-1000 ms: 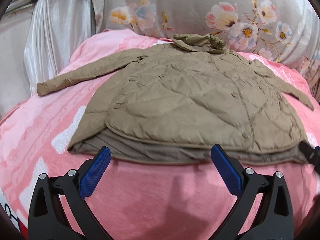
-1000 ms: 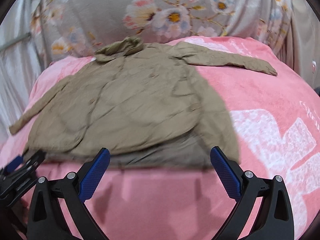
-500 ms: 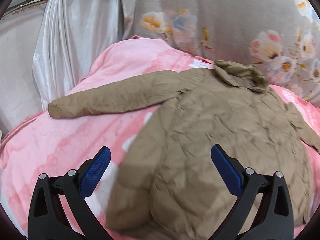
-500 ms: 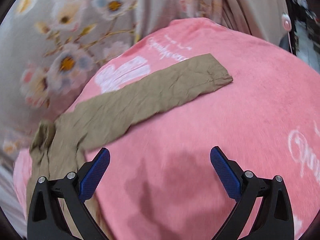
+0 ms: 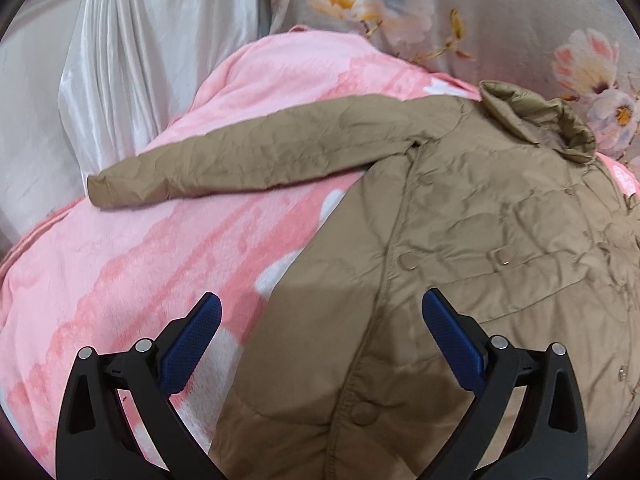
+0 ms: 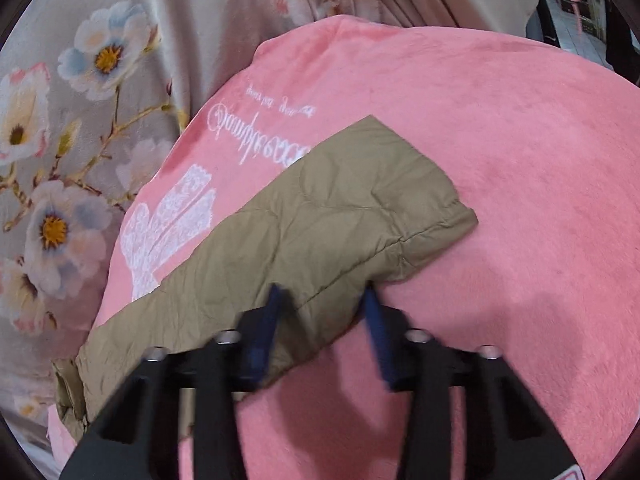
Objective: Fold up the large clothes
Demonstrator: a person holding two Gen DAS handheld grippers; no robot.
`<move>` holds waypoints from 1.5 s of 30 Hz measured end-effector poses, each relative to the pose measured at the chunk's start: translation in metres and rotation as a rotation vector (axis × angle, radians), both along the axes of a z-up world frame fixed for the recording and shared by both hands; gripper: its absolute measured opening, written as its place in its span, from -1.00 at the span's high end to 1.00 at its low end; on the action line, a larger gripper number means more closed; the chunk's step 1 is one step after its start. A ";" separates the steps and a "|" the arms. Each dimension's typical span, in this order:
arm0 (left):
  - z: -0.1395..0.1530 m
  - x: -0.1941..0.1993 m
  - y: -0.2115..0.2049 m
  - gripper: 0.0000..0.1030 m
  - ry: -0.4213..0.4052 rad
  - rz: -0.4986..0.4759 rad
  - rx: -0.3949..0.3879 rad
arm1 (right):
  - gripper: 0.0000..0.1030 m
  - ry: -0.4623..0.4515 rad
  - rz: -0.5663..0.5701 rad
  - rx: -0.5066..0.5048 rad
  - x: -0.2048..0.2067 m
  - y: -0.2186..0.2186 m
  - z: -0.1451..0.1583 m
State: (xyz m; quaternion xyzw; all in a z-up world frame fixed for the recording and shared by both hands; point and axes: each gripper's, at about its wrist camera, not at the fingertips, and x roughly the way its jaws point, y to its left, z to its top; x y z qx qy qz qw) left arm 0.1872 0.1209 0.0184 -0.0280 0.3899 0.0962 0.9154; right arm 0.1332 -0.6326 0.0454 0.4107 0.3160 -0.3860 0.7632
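Observation:
A tan quilted jacket (image 5: 480,248) lies flat on a pink blanket (image 5: 140,248), collar at the far end, its left sleeve (image 5: 248,156) stretched out to the left. My left gripper (image 5: 320,332) is open and empty, above the jacket's left side. In the right wrist view the jacket's right sleeve (image 6: 320,232) lies across the blanket (image 6: 520,160), cuff to the right. My right gripper (image 6: 322,304) has its jaws partly closed around the sleeve's near edge, blurred; a gap still shows between them.
A floral curtain (image 5: 480,20) hangs behind the bed, also in the right wrist view (image 6: 80,100). A white satin drape (image 5: 152,52) hangs at the far left. The blanket drops away at its left edge (image 5: 24,248).
Both grippers moved forward and outward over the jacket. The right gripper reached the right sleeve near the cuff and its jaws have narrowed around the sleeve edge. The left stays open.

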 end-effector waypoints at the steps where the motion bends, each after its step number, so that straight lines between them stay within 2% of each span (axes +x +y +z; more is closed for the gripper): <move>1: -0.002 0.001 0.001 -0.91 0.008 0.004 -0.002 | 0.80 0.007 0.011 -0.015 0.005 0.003 0.008; 4: -0.003 0.001 0.005 -0.90 0.016 0.010 -0.009 | 0.86 -0.046 0.122 -0.126 0.034 0.037 0.052; 6: -0.001 -0.001 0.006 -0.90 0.010 0.012 -0.006 | 0.86 -0.087 0.261 -0.183 0.063 0.081 0.092; 9: 0.004 -0.002 0.005 -0.90 0.008 0.008 0.003 | 0.86 -0.152 0.482 -0.258 0.109 0.160 0.133; 12: 0.009 -0.004 0.004 -0.90 0.003 0.000 0.000 | 0.86 -0.168 0.711 -0.312 0.153 0.250 0.152; 15: 0.013 -0.005 0.006 -0.90 0.009 -0.001 -0.005 | 0.87 -0.166 0.904 -0.305 0.186 0.336 0.146; 19: 0.014 -0.006 0.016 -0.90 0.018 0.000 -0.022 | 0.87 -0.130 1.080 -0.262 0.215 0.422 0.116; 26: 0.012 -0.007 0.022 -0.90 0.024 -0.021 -0.027 | 0.88 -0.025 1.231 -0.206 0.231 0.509 0.061; 30: 0.014 -0.003 0.021 -0.90 0.021 -0.042 -0.043 | 0.83 0.023 1.256 -0.190 0.232 0.523 0.045; 33: 0.018 0.002 0.019 -0.90 0.021 -0.072 -0.084 | 0.63 0.057 1.297 -0.171 0.227 0.526 0.038; 35: 0.024 0.009 0.016 -0.90 0.020 -0.101 -0.130 | 0.01 0.046 1.337 -0.144 0.220 0.528 0.041; 37: 0.033 0.019 0.012 -0.90 0.023 -0.148 -0.198 | -0.21 -0.011 1.348 -0.168 0.200 0.522 0.057; 39: 0.040 0.031 0.005 -0.90 0.031 -0.192 -0.266 | -0.23 -0.050 1.308 -0.206 0.181 0.503 0.071; 41: 0.046 0.047 -0.006 -0.90 0.049 -0.227 -0.333 | -0.23 -0.047 1.243 -0.168 0.170 0.471 0.076; 45: 0.049 0.098 -0.044 -0.90 0.129 -0.296 -0.501 | -0.25 -0.021 0.984 -0.083 0.154 0.373 0.074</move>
